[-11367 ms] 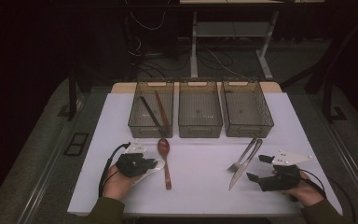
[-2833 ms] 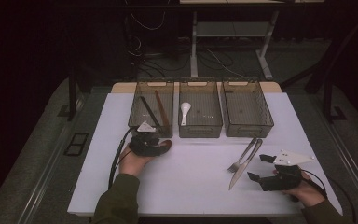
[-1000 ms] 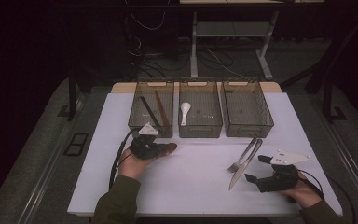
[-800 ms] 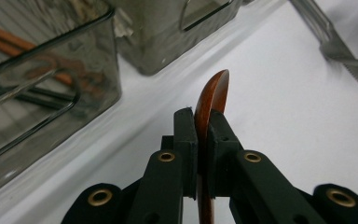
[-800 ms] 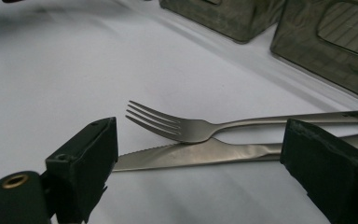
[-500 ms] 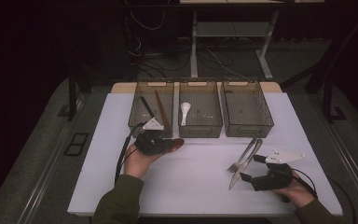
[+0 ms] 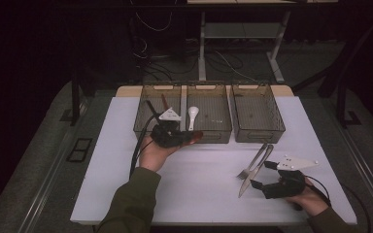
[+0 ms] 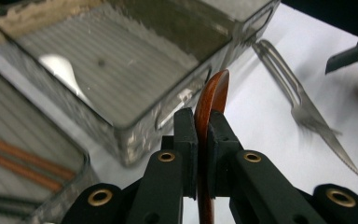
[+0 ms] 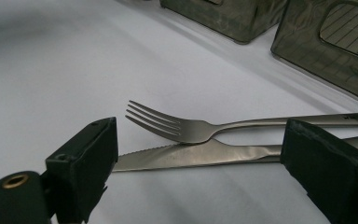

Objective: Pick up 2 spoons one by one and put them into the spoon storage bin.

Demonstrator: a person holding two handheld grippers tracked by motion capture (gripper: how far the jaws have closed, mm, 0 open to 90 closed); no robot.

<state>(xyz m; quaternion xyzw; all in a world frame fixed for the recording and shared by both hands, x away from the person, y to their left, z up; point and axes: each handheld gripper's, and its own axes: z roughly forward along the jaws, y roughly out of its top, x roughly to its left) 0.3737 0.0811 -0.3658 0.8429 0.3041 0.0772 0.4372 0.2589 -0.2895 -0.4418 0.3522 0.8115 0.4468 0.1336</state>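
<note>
My left gripper (image 7: 176,136) is shut on a brown wooden spoon (image 7: 194,137) and holds it in the air at the front wall of the middle bin (image 7: 208,132). The left gripper view has the spoon (image 8: 214,95) standing on edge, pinched between the two black jaws of that gripper (image 8: 203,127). A white spoon (image 7: 193,115) lies inside the middle bin. My right gripper (image 7: 261,175) stands open low over the table, its jaws either side of a steel knife (image 9: 191,156) and a fork (image 9: 177,126) that lie side by side.
Three mesh bins stand in a row at the back of the white table (image 7: 126,184). The left bin (image 7: 148,127) holds brown sticks (image 8: 23,163) and the right bin (image 7: 260,133) has nothing in it. Fork (image 7: 255,159) and knife (image 7: 249,179) lie front right.
My left gripper has risen and moved toward the middle bin with the wooden spoon still in it. The right gripper has hardly shifted beside the knife and fork.
</note>
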